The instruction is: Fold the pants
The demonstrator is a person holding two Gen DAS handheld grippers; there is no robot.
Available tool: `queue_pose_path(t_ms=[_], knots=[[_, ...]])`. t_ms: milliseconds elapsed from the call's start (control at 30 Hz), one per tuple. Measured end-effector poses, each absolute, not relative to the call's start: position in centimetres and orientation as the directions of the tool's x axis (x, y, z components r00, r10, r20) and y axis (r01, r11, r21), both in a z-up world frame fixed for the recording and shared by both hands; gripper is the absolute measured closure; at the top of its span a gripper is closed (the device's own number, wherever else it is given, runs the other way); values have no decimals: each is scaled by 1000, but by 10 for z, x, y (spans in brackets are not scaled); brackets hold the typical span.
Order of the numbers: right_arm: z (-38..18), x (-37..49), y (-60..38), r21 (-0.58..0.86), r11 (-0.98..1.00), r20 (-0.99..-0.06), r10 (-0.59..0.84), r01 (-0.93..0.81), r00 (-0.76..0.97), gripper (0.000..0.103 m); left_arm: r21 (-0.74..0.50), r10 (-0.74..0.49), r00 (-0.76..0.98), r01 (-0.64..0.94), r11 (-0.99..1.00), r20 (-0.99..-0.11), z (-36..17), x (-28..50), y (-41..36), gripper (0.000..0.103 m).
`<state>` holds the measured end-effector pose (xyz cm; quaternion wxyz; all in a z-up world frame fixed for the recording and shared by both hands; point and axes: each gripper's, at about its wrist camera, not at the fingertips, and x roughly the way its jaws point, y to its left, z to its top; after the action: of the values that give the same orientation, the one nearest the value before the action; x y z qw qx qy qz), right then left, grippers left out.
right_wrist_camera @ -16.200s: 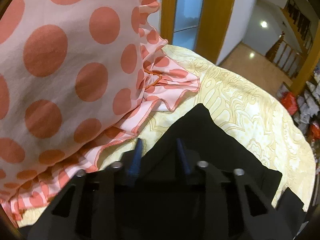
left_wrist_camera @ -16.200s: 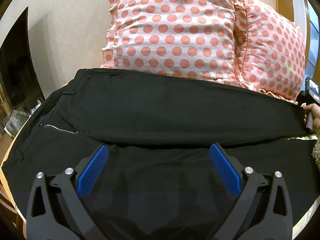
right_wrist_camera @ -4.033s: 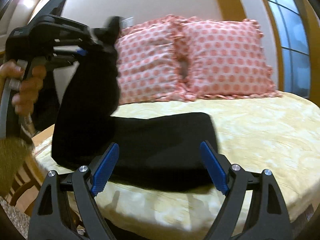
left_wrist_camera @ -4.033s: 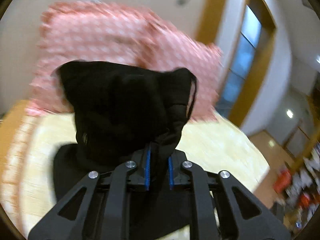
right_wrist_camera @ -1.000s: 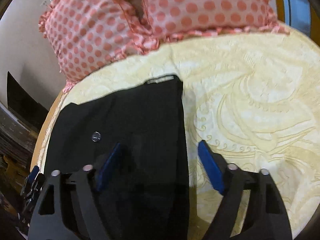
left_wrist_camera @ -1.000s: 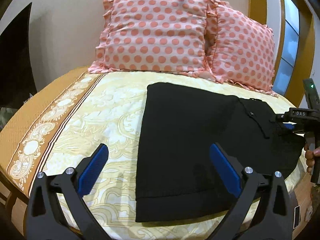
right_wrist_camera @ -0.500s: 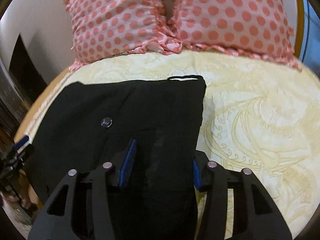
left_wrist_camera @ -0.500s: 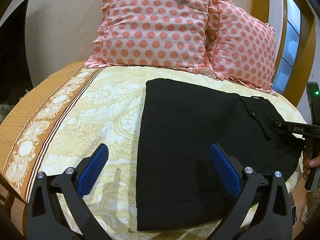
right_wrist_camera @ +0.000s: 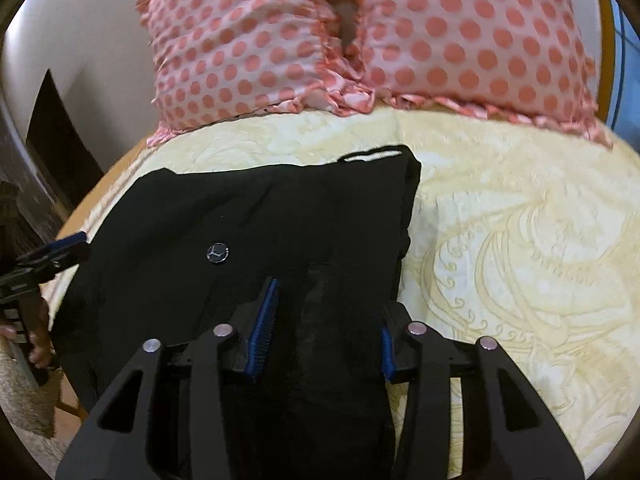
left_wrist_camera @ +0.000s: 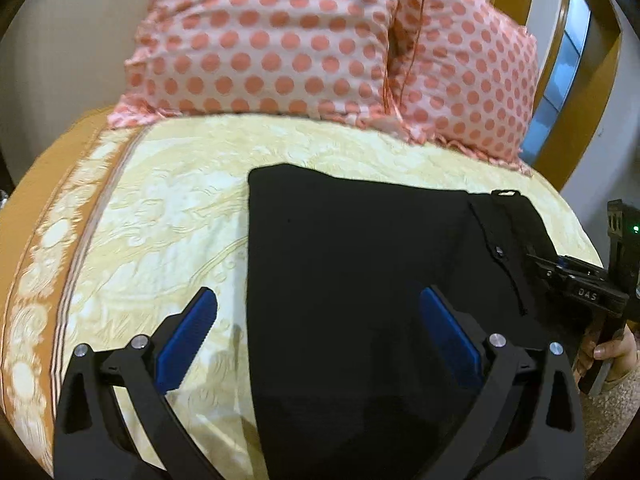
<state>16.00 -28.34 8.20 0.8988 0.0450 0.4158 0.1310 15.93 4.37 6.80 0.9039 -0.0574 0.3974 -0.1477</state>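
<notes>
Pants point(left_wrist_camera: 360, 280) lie folded flat near the bed's point(left_wrist_camera: 160, 208) front edge. Your right gripper point(right_wrist_camera: 324, 320) has just been closing, waistband-end fabric bunched between its pads. Left gripper point(left_wrist_camera: 320, 332) gapes empty. Next, I'd judge: pinch firmly, then fold over.

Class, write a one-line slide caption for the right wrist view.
Right tool closing around a bunched edge of black pants on the yellow bedspread.

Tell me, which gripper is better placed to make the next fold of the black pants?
Probably the right gripper: its jaws have just been closing around the pants edge. The left gripper is wide open above them, holding nothing.
</notes>
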Motion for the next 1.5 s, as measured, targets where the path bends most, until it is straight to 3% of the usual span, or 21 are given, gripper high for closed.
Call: queue_pose_path(t_ms=[167,267,467,567,633,733,800,1300,1500], knots=[[78,164,-286,237,951,-736,311,-201,602,56,-310,-384,495,229,923,-779,52,191,39,6],[79,161,-285,234,946,-726,324,-225,607,65,-342,-415,451,238,909,-790,49,198,37,13],[79,162,-286,235,946,-725,325,-224,607,65,-324,-399,444,237,916,-802,50,198,34,30],[80,159,-285,221,947,-718,320,-234,618,74,-321,-394,469,230,919,-790,55,196,35,50],[83,157,-285,211,946,-708,321,-246,629,84,-308,-390,484,242,920,-783,57,193,35,74],[91,155,-287,242,934,-680,356,-263,640,88,-272,-390,512,291,917,-766,65,186,28,90],[96,156,-285,233,934,-673,357,-272,648,90,-221,-361,538,308,925,-762,70,182,22,91],[131,225,-284,239,929,-609,369,-282,702,92,-183,-332,631,291,939,-701,118,234,11,92],[115,207,-298,338,921,-667,381,-196,641,94,-122,-309,604,330,936,-735,115,229,7,92]])
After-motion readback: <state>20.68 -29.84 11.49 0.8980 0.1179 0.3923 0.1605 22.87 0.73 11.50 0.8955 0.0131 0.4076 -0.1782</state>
